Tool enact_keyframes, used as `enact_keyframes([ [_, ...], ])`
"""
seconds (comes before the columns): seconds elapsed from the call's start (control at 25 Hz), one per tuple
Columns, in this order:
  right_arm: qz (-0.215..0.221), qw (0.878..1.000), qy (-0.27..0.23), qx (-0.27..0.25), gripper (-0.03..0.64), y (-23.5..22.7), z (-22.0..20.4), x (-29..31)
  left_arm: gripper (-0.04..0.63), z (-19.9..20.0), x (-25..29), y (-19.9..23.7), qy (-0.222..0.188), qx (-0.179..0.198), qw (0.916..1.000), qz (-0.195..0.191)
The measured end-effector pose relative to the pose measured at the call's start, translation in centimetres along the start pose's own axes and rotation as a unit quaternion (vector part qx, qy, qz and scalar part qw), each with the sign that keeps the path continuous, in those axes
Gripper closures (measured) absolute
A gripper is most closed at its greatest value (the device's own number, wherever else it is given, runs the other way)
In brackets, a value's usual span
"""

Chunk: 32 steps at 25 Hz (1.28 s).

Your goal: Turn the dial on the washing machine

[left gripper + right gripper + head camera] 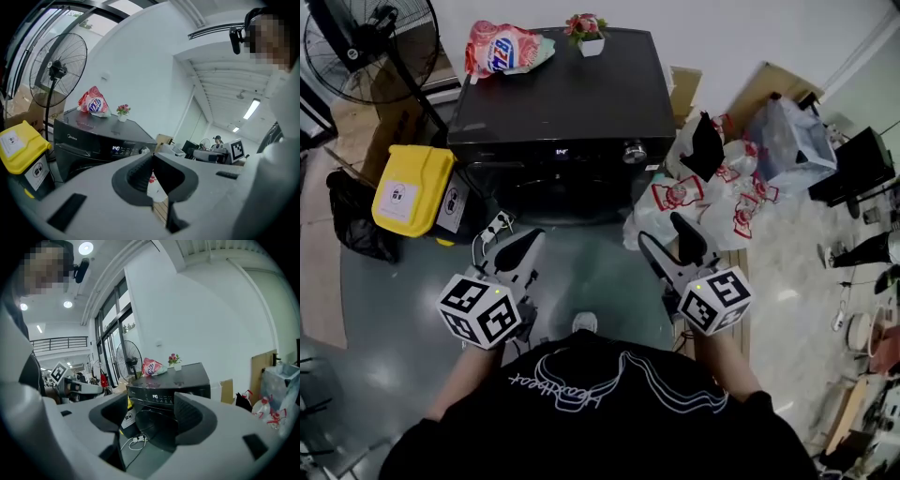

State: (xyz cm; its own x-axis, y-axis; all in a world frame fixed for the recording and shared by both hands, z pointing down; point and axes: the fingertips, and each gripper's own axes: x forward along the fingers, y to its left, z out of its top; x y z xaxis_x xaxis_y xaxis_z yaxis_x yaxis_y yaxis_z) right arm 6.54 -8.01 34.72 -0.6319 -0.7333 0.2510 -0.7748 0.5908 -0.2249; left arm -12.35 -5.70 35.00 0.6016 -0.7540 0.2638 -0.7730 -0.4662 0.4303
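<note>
The black front-loading washing machine stands ahead of me, its round silver dial at the right end of the control panel. The left gripper view shows the machine and the dial just beyond the jaw tips. My left gripper hovers low in front of the machine's left side, its jaws meeting at the tips and holding nothing. My right gripper is held in front of the machine's right side, open and empty. In the right gripper view the machine sits between the jaws and the dial is hidden.
A yellow-lidded bin and a standing fan are left of the machine. A detergent bag and a small flower pot sit on top. White plastic bags pile up on the right. A power strip lies on the floor.
</note>
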Motion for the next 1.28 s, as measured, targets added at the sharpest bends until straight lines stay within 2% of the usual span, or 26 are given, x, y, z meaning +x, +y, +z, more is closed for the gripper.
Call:
enact_keyframes([
  [0.32,-0.048,0.997,0.000,-0.057,0.314,-3.6,-0.2,4.1,0.584,1.2,2.3,3.6,0.004,0.009,0.9999,0.012],
  [0.44,-0.058,0.996,0.000,-0.063,0.314,-4.9,-0.7,5.6,0.584,1.3,2.5,4.6,0.000,0.013,0.9996,0.023],
  [0.84,-0.099,0.988,0.029,-0.115,0.314,-8.7,-3.0,10.7,0.584,0.4,2.7,6.9,0.005,-0.008,0.9986,0.052],
  [1.04,-0.136,0.985,0.034,-0.104,0.316,-11.2,-3.8,13.2,0.584,0.4,3.3,8.1,0.015,-0.016,0.9978,0.063],
  [1.28,-0.150,0.980,0.062,-0.116,0.316,-13.3,-6.0,15.8,0.584,0.0,3.9,9.2,0.027,-0.031,0.9961,0.078],
])
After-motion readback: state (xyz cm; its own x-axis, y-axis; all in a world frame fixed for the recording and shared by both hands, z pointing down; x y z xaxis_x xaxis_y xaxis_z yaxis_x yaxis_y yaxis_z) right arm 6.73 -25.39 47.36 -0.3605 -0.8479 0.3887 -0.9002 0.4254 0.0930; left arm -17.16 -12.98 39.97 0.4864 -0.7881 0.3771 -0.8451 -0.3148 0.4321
